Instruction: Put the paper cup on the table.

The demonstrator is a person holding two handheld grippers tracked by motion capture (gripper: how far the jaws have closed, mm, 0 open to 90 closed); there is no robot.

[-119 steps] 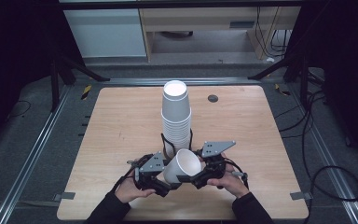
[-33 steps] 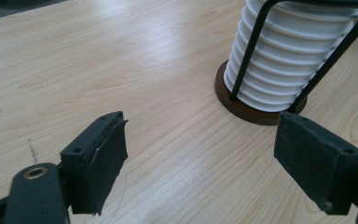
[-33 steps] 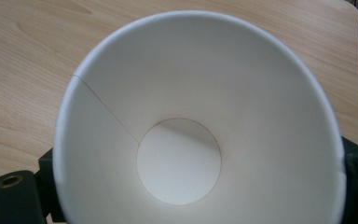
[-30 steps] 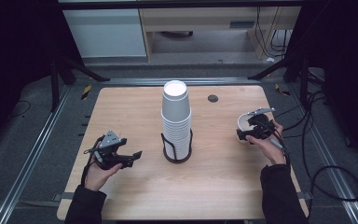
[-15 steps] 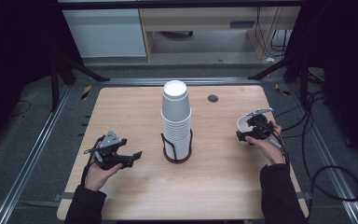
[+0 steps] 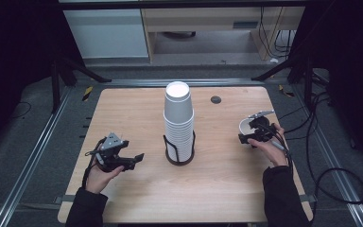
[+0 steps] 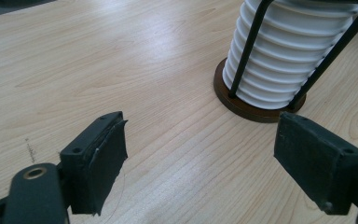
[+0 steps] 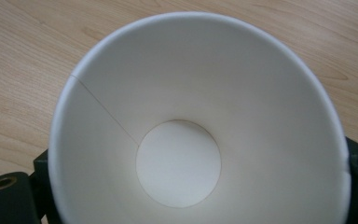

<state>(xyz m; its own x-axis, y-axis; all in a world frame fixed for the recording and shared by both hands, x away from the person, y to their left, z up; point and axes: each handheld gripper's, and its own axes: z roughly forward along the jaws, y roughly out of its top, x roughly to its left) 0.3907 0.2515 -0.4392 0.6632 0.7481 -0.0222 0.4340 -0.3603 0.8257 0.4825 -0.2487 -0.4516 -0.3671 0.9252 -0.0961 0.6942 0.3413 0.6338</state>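
Holding a paper cup (image 6: 244, 126), the right gripper (image 6: 251, 137) points leftward.

black claws (image 7: 200, 168), trailing cables, dark sleeves (image 6: 88, 208)

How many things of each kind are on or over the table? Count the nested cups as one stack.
Stack of white paper cups: 1
Black wire cup holder: 1
Single white paper cup, held in the right gripper: 1
Grippers, with the left gripper: 2
Total: 5
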